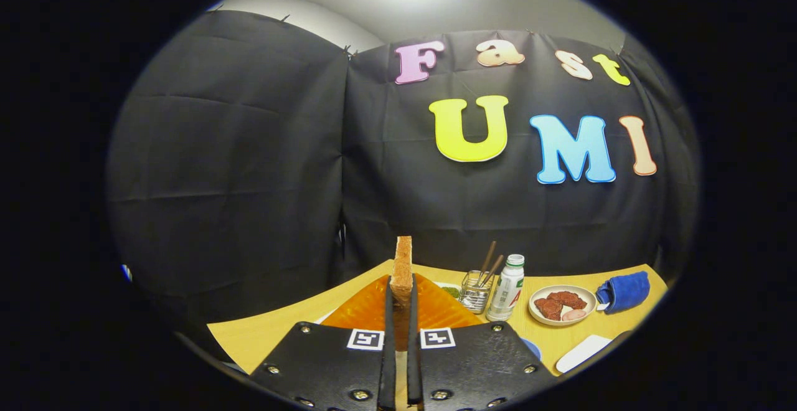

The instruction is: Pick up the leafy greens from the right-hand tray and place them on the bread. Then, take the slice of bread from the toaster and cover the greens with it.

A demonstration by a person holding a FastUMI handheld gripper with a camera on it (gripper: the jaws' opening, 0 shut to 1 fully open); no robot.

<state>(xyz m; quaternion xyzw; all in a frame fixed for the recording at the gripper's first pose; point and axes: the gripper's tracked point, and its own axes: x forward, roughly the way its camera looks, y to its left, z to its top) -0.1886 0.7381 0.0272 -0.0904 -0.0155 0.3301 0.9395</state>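
The black two-finger gripper (398, 302) is closed on a tan, toasted slice of bread (403, 269). Both fingers press against the flat faces of the slice, one on each side. The slice stands upright and edge-on between the fingers, and its upper part rises well above the fingertips.

Below and just beyond the fingers lies an orange, ribbed, translucent tray (373, 311), resting on the yellow wooden table (261, 336). The held slice is above this tray, apart from its surface. A small patch of leafy greens (451, 291) is visible at the far right edge of the tray; what the patch lies on cannot be determined.

To the right of the tray stand a wire-mesh holder (476, 292) containing brown sticks and, just beside it, a white plastic bottle with a green cap (507, 288). Further right are a round pale plate (562, 304) carrying reddish-brown meat pieces, and a rolled blue cloth (624, 291).
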